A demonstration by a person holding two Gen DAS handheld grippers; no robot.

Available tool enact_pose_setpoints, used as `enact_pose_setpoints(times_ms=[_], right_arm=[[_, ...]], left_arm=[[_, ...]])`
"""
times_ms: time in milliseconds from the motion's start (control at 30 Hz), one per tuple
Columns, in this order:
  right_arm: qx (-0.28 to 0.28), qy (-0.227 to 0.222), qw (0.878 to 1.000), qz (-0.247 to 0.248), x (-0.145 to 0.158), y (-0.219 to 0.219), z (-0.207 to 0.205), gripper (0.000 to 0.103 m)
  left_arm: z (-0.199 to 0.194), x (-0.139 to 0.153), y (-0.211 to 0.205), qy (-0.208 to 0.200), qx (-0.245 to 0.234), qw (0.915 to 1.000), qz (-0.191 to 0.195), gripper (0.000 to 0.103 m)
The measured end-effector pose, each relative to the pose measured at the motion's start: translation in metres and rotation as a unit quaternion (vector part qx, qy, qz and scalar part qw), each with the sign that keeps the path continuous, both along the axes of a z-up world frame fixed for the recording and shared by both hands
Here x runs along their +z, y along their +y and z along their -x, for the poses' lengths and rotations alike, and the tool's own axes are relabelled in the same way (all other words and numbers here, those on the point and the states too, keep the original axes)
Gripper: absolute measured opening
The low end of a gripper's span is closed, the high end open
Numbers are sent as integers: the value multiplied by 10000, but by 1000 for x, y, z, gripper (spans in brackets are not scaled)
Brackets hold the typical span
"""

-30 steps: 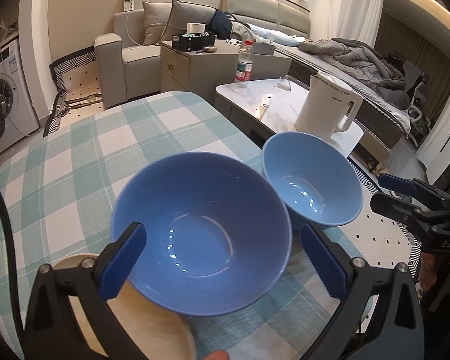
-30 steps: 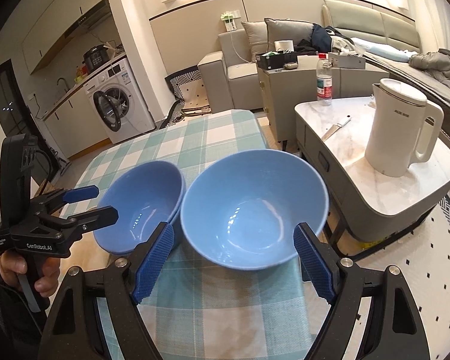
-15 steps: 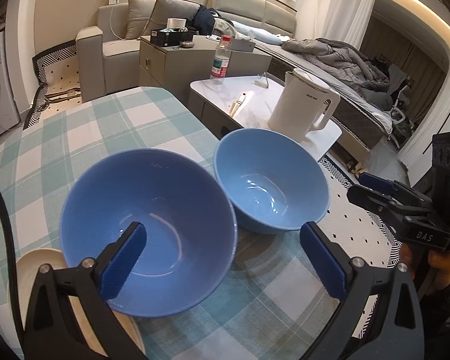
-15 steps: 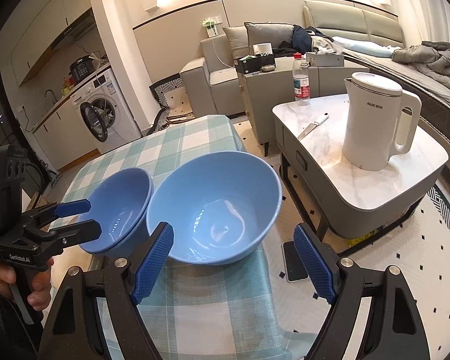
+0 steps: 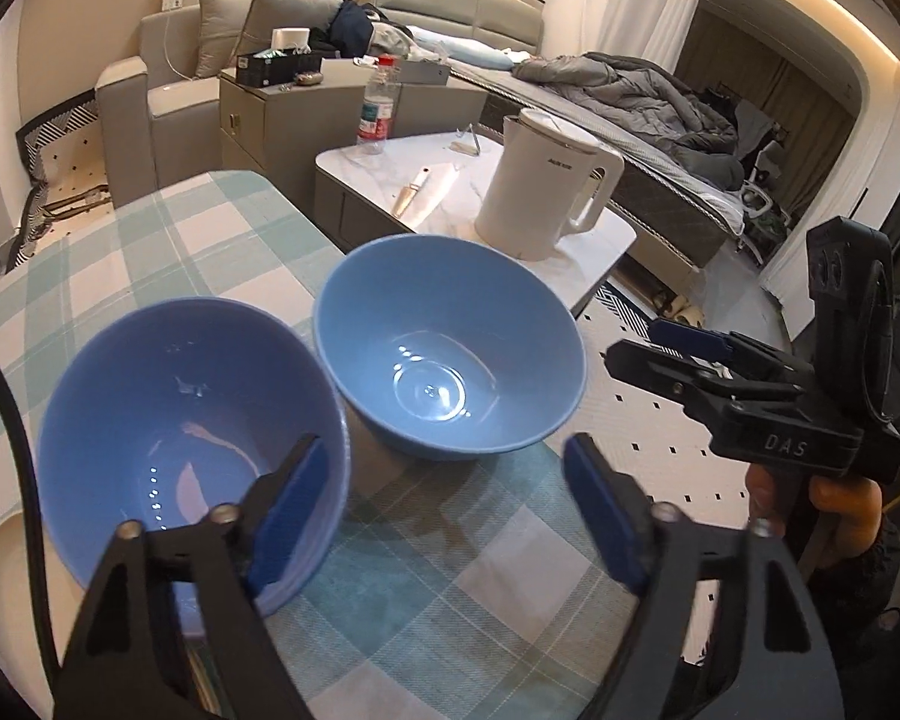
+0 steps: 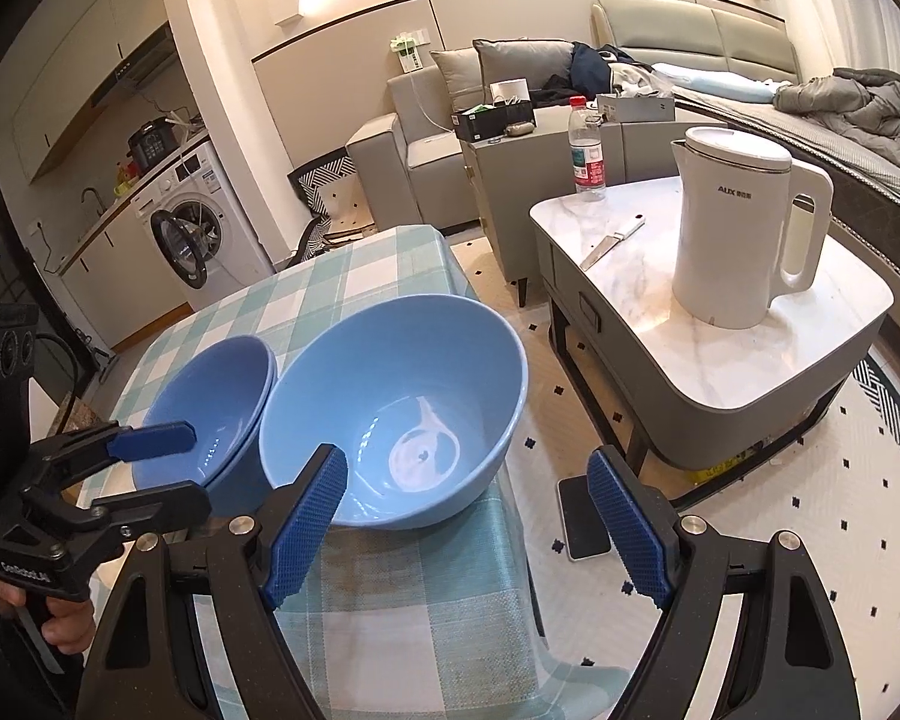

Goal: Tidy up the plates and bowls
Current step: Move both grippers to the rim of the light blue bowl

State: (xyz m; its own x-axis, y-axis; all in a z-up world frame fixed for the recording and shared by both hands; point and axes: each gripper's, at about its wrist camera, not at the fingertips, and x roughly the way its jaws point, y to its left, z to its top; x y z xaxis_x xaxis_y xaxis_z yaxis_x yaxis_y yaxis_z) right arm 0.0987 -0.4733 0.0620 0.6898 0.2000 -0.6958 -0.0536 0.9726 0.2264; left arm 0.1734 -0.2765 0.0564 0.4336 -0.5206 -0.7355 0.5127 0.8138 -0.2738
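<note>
Two blue bowls stand side by side on a worktop (image 5: 168, 240) covered with a green and white checked cloth. The darker bowl (image 5: 186, 438) sits at the left tongs (image 5: 444, 498). Its near rim lies against the left tongs' left finger, while the space between the two fingers is mostly bare cloth. The left tongs are spread wide and pinch nothing.

The lighter bowl (image 5: 450, 354) stands just ahead of the left tongs, its rim very close to the darker bowl's rim; whether they touch cannot be told. From the right wrist view, the lighter bowl (image 6: 396, 414) sits ahead and to the left of the right tongs (image 6: 468, 522), near the worktop's edge, with the left finger of those tongs close to its near wall. The right tongs are also spread wide and hold nothing. The darker bowl (image 6: 210, 408) lies further left, beside the left tongs (image 6: 156, 468), which appear there side-on.

A pale plate (image 5: 6, 576) shows partly at the lower left of the left tongs, beside the darker bowl.

Beyond the right tongs, a low marble-topped table (image 6: 750, 354) carries a white kettle (image 6: 738, 228), a water bottle (image 6: 588, 156) and a knife (image 6: 612, 243).
</note>
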Motion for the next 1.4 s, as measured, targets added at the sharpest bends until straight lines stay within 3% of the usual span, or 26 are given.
enact_pose_setpoints(times_ms=[133,700,1067,1400], right_arm=[[-20,-25,10000,-6,0,-3,-3,84],[132,203,9997,-32,-24,-6,-37,84],[283,243,9993,-23,-34,-2,-58,68],[364,289,9989,112,-41,2,-66,39]], left_arm=[[-1,-5,-6,157,-42,9999,1,60],[-14,-19,-17,490,85,9988,-26,60],[-22,-22,-19,473,144,9987,-77,60],[-25,-23,-21,412,181,9989,-138,60]])
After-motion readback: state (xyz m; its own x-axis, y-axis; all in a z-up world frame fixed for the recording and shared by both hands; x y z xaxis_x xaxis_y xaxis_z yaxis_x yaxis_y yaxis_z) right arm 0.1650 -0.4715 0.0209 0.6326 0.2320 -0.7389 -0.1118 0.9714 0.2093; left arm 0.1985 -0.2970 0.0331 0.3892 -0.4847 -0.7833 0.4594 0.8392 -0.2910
